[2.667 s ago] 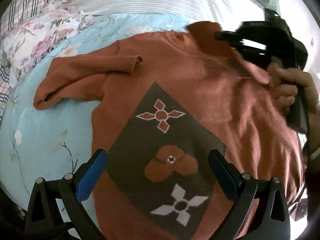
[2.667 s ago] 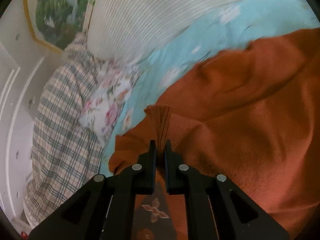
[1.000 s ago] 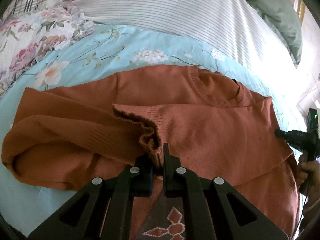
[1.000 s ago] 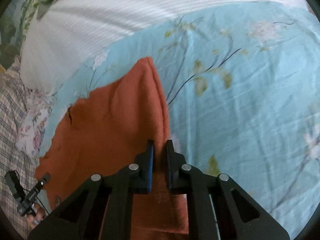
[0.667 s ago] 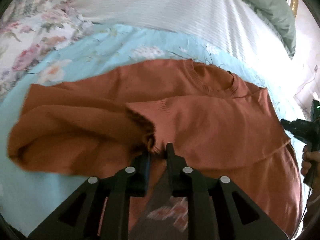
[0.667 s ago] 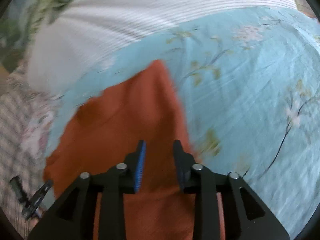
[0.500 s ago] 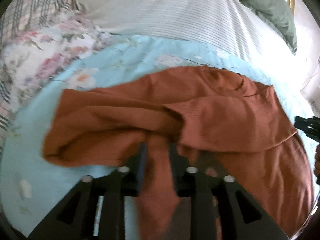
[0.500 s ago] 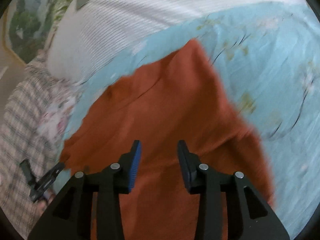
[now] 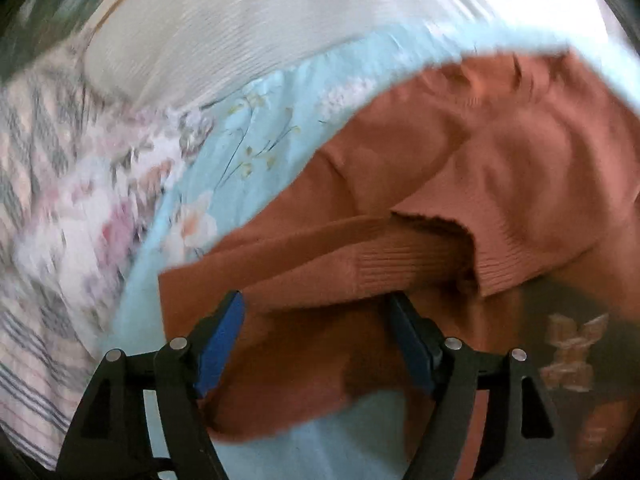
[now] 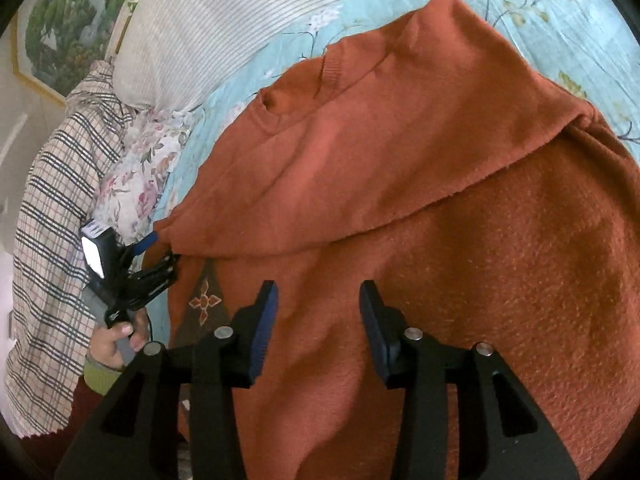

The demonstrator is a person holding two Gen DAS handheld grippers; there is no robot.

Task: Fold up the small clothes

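An orange knitted sweater lies on the light blue sheet, both sleeves folded across its chest. Their ribbed cuffs overlap just past my left gripper. That gripper's jaws are opening wide, with sweater cloth lying below them and nothing pinched. The view is blurred. In the right wrist view the sweater fills the frame, its dark patterned panel at lower left. My right gripper hovers over the body, jaws opening, nothing between its pads. The left gripper sits at the sweater's left edge, held by a hand.
A white striped pillow lies beyond the sweater's collar. A floral pillow and a plaid cloth lie to the left. Bare sheet shows at the upper right. A framed picture hangs on the wall.
Both grippers were shut on the sleeve cuffs and have let them go and opened. The left has rolled and drawn back. The right has swung from the sweater's right edge over its body.
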